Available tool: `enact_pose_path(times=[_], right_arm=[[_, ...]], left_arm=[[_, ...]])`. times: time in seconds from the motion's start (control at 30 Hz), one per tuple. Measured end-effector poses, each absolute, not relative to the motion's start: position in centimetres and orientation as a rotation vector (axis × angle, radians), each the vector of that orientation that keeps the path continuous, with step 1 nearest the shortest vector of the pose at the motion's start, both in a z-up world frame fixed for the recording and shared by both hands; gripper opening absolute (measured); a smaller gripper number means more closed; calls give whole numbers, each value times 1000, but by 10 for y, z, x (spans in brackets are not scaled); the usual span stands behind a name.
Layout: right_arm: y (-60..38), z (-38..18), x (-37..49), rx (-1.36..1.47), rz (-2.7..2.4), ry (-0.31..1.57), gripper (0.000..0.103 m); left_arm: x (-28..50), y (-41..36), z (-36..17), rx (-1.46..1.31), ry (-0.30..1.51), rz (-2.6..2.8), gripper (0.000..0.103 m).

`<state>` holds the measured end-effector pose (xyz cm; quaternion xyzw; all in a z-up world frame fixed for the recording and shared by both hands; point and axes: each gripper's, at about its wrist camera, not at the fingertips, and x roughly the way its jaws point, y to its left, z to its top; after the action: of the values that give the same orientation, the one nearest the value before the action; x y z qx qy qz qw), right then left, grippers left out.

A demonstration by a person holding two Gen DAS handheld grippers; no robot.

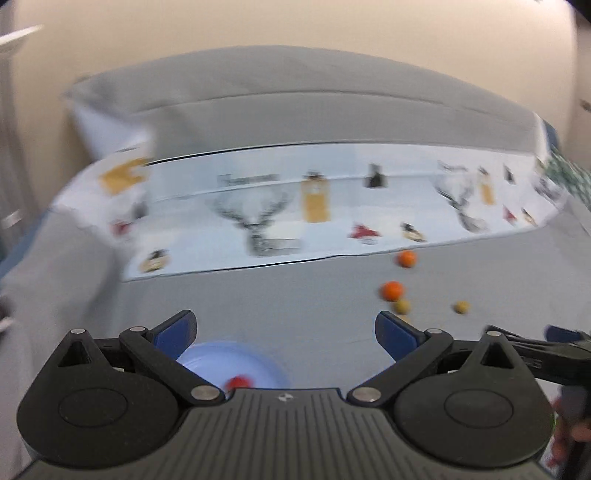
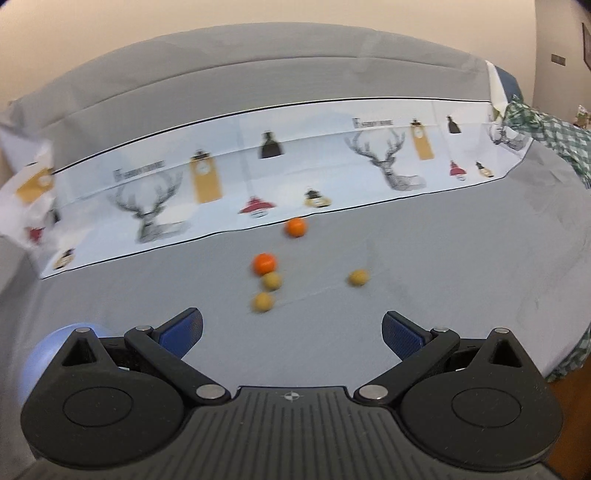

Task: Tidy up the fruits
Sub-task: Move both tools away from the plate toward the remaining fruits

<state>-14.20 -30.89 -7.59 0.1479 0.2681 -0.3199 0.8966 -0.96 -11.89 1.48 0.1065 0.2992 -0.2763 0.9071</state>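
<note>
A grey-covered surface carried a printed sheet across mid-frame, two orange fruits, three tan fruits at centre, and a blue bowl lower left.

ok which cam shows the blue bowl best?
Left wrist. The bowl lies between the open fingers of the left gripper, so its inside shows, with one red fruit in it. The right wrist view shows only part of the bowl's outer wall, behind the gripper's linkage.

Home room, grey-covered table, patterned cloth, beige wall
</note>
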Motion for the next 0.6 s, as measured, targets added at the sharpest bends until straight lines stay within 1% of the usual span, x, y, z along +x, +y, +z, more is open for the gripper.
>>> enact_pose_path(times=[0.1,0.23,0.37,0.43,0.6], right_arm=[[-352,-107,-130,329,-711,555,102],[-409,-152,-100,376,-742,591,102],[-445,-187,-68,387,-718,620,102],[-459,-197,-55,390,-724,622,102],[-491,-221,-29,351,-705,650,102]], left_arm=[[0,-178,-8,311,658,-658,103],[25,-249,-64,431,743,-719,103],[42,-297,-120,537,751,-752,103],[50,-316,-143,566,785,-784,103],[70,-351,-182,585,831,-824,103]])
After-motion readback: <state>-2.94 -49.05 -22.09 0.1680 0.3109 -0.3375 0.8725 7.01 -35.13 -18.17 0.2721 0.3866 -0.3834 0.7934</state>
